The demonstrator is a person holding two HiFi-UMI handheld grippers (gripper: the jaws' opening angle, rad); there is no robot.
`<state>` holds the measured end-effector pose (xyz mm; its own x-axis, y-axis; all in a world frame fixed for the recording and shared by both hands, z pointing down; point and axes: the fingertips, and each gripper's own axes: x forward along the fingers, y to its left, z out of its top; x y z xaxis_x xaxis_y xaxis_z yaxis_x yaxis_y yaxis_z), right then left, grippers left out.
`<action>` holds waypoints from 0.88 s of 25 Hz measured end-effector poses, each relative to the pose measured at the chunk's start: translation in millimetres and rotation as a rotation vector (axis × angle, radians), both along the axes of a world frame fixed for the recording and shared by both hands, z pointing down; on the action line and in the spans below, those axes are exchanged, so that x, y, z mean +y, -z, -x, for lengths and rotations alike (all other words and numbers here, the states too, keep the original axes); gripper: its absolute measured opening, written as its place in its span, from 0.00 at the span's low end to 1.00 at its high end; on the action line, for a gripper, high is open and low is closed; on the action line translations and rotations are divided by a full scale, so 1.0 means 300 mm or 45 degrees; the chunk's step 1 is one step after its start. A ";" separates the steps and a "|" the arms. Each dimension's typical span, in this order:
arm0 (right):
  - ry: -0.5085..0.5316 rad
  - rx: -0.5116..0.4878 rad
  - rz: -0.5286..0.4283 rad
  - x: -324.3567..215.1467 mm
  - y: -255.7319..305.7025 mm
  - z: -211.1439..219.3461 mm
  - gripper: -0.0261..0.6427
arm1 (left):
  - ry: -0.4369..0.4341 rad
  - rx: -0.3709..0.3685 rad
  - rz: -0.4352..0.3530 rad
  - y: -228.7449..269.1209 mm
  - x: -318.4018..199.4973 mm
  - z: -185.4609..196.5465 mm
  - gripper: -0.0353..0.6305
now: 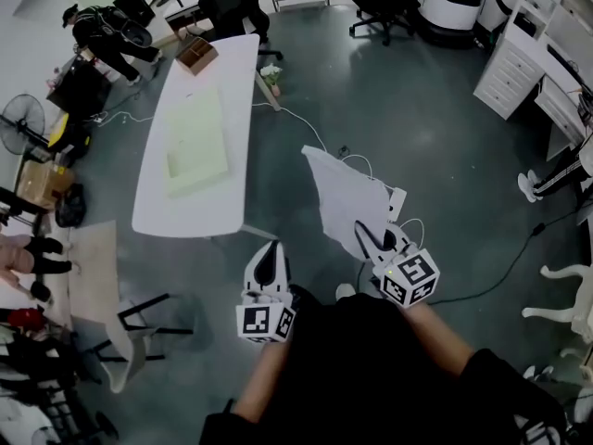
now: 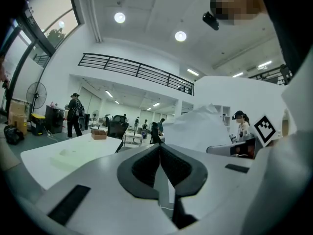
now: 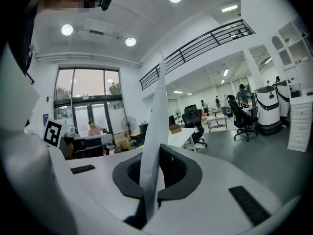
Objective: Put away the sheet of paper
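The right gripper (image 1: pixel 378 241) is clamped fully on one edge of the sheet of paper (image 1: pixel 345 193), which juts toward 11 o'clock in mid-air — the left gripper (image 1: pixel 270 256) is closed on nothing — so a fast swing to the table (image 1: pixel 185 213) at 10 o'clock might fold it or tug it free.

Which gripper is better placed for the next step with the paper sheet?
Right. The right gripper is shut on the sheet of paper, which stands up from between its jaws. The left gripper is shut with nothing in it, apart from the sheet, so it would need a handover.
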<state>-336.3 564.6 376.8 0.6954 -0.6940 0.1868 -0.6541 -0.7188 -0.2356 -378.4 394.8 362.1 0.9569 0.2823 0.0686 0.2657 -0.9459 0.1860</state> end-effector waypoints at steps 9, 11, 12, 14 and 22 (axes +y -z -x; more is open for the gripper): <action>0.022 -0.040 -0.009 -0.023 -0.068 -0.029 0.04 | 0.049 -0.012 -0.005 -0.041 -0.038 -0.022 0.06; 0.034 -0.060 0.013 -0.033 -0.085 -0.050 0.04 | 0.053 -0.010 0.012 -0.046 -0.049 -0.045 0.06; 0.038 -0.067 0.026 -0.038 -0.093 -0.066 0.04 | 0.051 -0.011 0.017 -0.050 -0.053 -0.062 0.06; 0.035 -0.072 0.043 -0.050 -0.104 -0.110 0.04 | 0.036 -0.017 0.026 -0.067 -0.064 -0.109 0.06; -0.047 -0.112 0.074 -0.038 -0.134 -0.357 0.04 | -0.040 -0.045 0.043 -0.130 -0.094 -0.391 0.06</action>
<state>-229.2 553.1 417.0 0.6996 -0.6543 0.2871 -0.6055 -0.7563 -0.2480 -261.1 366.5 401.0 0.9446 0.3150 0.0921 0.2879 -0.9302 0.2278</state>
